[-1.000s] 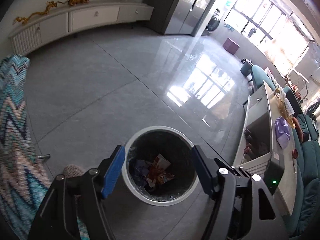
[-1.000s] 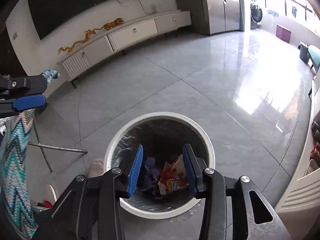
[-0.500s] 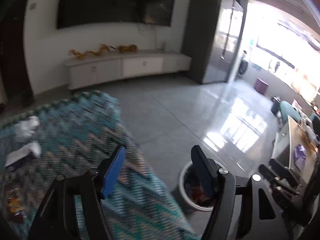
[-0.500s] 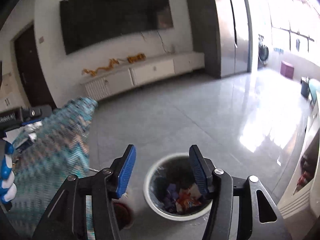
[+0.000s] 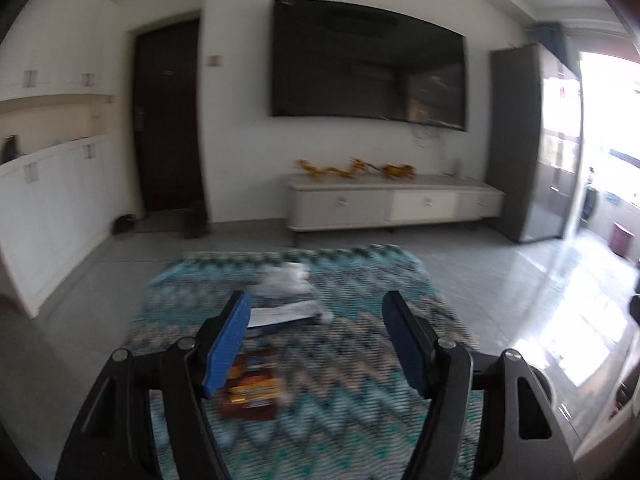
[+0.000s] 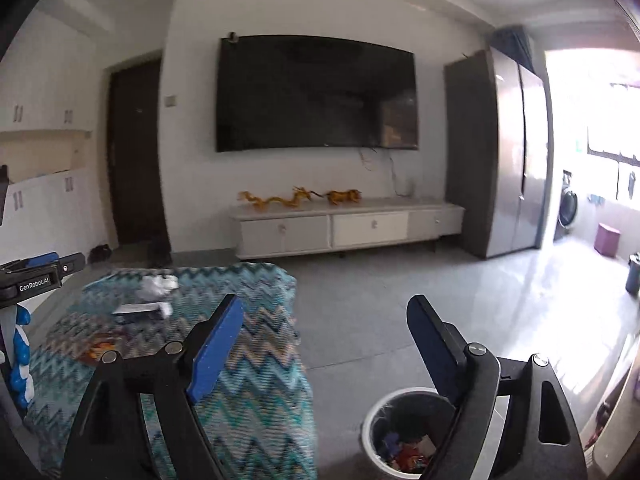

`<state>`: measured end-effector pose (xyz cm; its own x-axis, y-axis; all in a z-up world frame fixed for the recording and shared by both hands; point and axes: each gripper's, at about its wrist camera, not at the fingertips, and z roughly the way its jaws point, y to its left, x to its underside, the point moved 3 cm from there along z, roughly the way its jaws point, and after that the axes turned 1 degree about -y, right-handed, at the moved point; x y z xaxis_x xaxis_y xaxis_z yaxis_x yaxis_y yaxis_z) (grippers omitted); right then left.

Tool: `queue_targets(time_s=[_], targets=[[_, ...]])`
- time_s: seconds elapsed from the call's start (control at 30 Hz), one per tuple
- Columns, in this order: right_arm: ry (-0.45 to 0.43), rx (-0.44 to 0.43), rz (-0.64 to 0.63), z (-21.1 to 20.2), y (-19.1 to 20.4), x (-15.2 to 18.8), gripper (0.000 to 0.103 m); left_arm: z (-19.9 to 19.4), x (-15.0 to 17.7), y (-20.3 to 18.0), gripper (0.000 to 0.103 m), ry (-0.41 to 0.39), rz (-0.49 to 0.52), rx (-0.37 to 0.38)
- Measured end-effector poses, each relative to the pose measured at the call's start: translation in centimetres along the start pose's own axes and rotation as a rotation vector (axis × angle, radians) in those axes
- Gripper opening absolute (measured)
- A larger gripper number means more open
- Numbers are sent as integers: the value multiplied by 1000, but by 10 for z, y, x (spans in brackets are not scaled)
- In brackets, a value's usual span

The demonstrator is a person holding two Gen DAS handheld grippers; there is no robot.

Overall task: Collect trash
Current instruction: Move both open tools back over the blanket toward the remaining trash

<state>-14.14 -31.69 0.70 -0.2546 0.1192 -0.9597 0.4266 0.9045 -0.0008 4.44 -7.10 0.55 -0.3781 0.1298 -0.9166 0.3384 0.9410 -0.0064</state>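
A table with a teal zigzag cloth [image 5: 340,380] carries trash: a crumpled white tissue [image 5: 286,278], a flat white wrapper [image 5: 284,314] and an orange-brown snack packet [image 5: 250,394]. My left gripper [image 5: 316,340] is open and empty, above the table, over the packet and wrapper. My right gripper [image 6: 326,350] is open and empty, held over the table's right edge [image 6: 296,320]. The white round bin [image 6: 404,436] with colourful trash inside stands on the floor right of the table. The tissue [image 6: 158,284], wrapper [image 6: 140,310] and packet [image 6: 102,350] also show in the right wrist view.
A white TV cabinet [image 6: 344,230] with gold dragon figures stands against the far wall under a large TV [image 6: 316,94]. A dark door [image 5: 168,120] is at the left, a grey cupboard [image 6: 496,152] at the right. The grey tiled floor [image 6: 440,300] surrounds the table.
Both grippers have risen from over the bin and swung left toward the table. The right gripper's jaws have widened. The trash on the cloth has come into view.
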Motion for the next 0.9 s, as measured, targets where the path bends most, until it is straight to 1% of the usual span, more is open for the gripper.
queue_targets(time_s=[0.07, 0.2, 0.27, 0.33, 0.53, 0.67, 0.9], targets=[[-19, -22, -11, -12, 12, -3, 86, -16, 0, 19, 67, -20, -23, -37], [-43, -45, -36, -33, 27, -8, 87, -44, 0, 32, 71, -52, -31, -67], [-57, -50, -45, -44, 31, -7, 95, -58, 2, 32, 75, -78, -21, -80], [-66, -50, -53, -53, 33, -6, 98, -66, 5, 30, 81, -90, -11, -84], [-82, -22, -46, -76, 23, -2, 102, -92, 20, 17, 81, -108, 14, -69], [-95, -1, -31, -86, 15, -2, 103, -100, 23, 12, 82, -122, 19, -78], [-92, 8, -7, -85, 9, 1, 103, -103, 22, 26, 83, -139, -7, -119]])
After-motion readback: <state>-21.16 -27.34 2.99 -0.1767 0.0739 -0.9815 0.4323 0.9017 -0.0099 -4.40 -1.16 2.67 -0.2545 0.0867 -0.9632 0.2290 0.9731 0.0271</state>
